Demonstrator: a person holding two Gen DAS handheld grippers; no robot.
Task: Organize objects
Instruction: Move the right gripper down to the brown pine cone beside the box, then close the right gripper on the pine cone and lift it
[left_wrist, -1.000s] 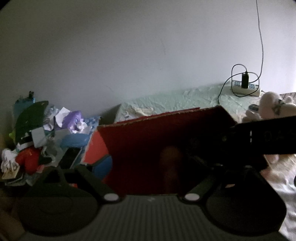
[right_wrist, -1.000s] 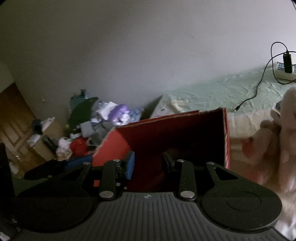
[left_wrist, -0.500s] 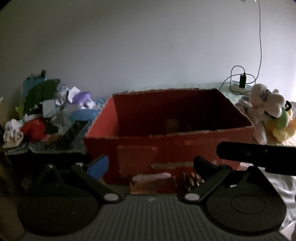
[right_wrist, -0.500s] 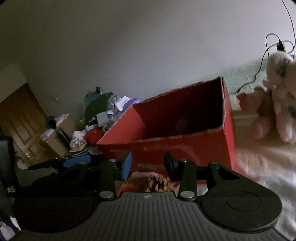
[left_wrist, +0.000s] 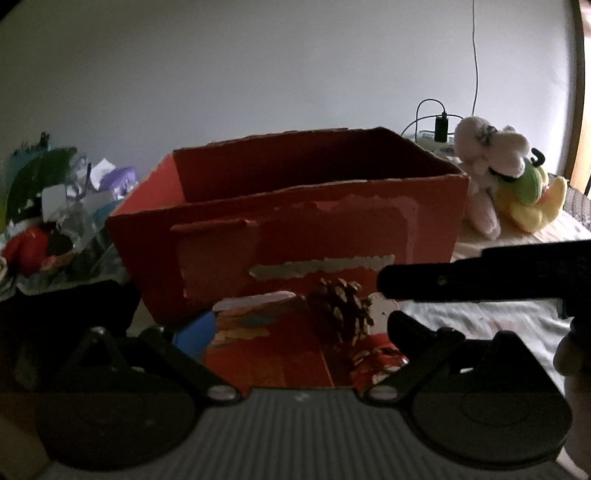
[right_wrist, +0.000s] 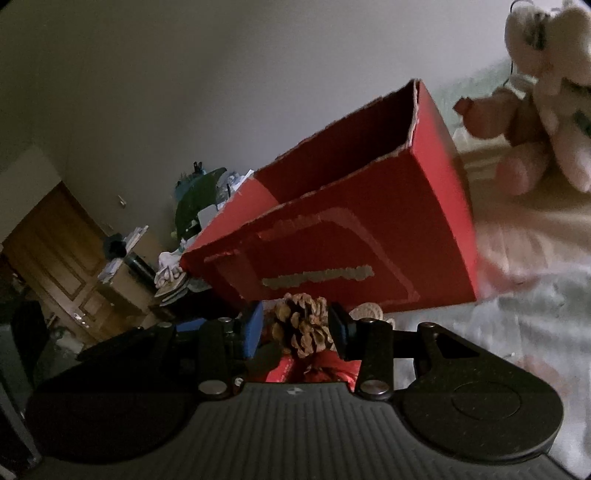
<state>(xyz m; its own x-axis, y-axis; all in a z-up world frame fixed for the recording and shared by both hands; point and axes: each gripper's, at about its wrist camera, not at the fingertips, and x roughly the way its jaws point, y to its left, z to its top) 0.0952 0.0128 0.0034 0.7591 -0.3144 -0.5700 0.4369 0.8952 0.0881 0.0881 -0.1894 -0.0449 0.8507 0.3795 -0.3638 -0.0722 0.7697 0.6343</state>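
An open red cardboard box (left_wrist: 295, 236) (right_wrist: 351, 240) stands on the bed. In front of it a brown pine cone (left_wrist: 340, 314) (right_wrist: 303, 325) lies on a flat red printed piece (left_wrist: 269, 354), beside a shiny red wrapped item (left_wrist: 380, 354). My right gripper (right_wrist: 295, 328) is open, and the cone sits between its blue pad (right_wrist: 253, 328) and black pad (right_wrist: 338, 328), close to both. My left gripper (left_wrist: 299, 332) is spread wide open, low in front of the box, holding nothing. The right gripper shows in the left wrist view as a black bar (left_wrist: 480, 273).
A pale pink plush toy (left_wrist: 487, 155) (right_wrist: 546, 74) and a yellow-green plush (left_wrist: 528, 199) sit right of the box. A heap of mixed clutter (left_wrist: 48, 206) lies left of it. A charger and cable (left_wrist: 441, 122) hang by the wall; a wooden door (right_wrist: 48, 251) stands far left.
Both grippers have dropped from over the box's rim to its front face. The pine cone came into view and now sits between the right gripper's fingers.
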